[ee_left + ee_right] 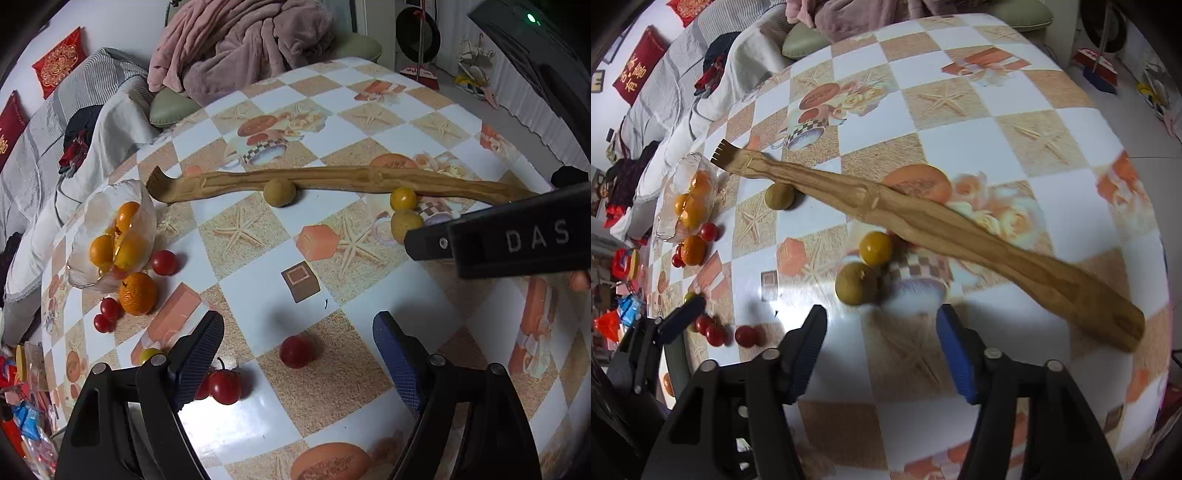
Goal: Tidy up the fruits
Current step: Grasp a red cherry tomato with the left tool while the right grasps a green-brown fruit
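Your left gripper (298,354) and right gripper (882,345) are both spread wide; your left one half hides tomatoes (223,386) near the wooden stick (332,181).

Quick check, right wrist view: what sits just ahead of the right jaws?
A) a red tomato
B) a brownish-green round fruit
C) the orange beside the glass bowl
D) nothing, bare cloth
B: the brownish-green fruit lies just ahead of the open right gripper, with a yellow fruit behind it, next to the wooden scratcher.
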Tool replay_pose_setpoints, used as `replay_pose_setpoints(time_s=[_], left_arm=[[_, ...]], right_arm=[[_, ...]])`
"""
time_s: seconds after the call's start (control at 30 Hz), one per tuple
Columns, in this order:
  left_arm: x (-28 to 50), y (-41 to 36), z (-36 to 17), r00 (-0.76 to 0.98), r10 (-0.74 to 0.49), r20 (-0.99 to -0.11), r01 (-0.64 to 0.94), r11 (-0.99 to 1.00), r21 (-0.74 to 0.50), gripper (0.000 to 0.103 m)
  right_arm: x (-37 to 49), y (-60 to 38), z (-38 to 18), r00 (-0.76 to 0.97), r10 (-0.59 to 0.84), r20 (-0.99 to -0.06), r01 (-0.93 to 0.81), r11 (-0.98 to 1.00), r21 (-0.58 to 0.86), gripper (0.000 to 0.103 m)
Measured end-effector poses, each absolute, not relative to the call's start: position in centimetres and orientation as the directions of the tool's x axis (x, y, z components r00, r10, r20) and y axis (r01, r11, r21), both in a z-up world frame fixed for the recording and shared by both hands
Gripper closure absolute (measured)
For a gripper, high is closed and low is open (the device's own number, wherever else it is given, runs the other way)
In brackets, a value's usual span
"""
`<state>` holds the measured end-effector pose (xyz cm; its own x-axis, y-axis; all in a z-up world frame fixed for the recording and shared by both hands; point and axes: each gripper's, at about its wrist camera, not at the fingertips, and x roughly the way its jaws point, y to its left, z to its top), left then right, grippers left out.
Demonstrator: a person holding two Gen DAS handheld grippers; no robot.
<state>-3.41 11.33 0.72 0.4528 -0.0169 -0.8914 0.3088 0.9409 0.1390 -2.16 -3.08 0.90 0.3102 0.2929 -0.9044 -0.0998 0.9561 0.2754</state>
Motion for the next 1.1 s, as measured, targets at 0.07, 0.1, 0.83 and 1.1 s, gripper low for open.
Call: replay_pose_setpoints(time_s=[0.07,0.1,0.83,1.1], left_arm=[[-3.2,11.2,0.2,0.439,-0.016,-0.898,0.313,0.940,0.137,0.028],[-3.0,11.2,-0.1,0.427,-0.015,-0.904,0.317,0.939,0.134,0.032],[-5.3,14.4,1.3,0.345,-0.223,-0.912,0.217,0.964,-0.154,0.085],[-5.1,14.8,0.5,0.386,-0.138,-0.912,0.184,0.980,-0.071,0.085]], right_arm=[[-1.6,-2.7,0.7,0.305,0.295,-0.905,-0.109,0.955,0.275,0.044],[-1.4,-2.4,0.8,0.310,0.291,-0.905,-0.121,0.956,0.266,0.044],[-6.5,-3.0,1.6,0.303,0.307,-0.902,-0.139,0.951,0.277,0.076],[-9.2,-2.8,1.0,0.268,0.317,-0.910,-0.134,0.947,0.291,0.076]])
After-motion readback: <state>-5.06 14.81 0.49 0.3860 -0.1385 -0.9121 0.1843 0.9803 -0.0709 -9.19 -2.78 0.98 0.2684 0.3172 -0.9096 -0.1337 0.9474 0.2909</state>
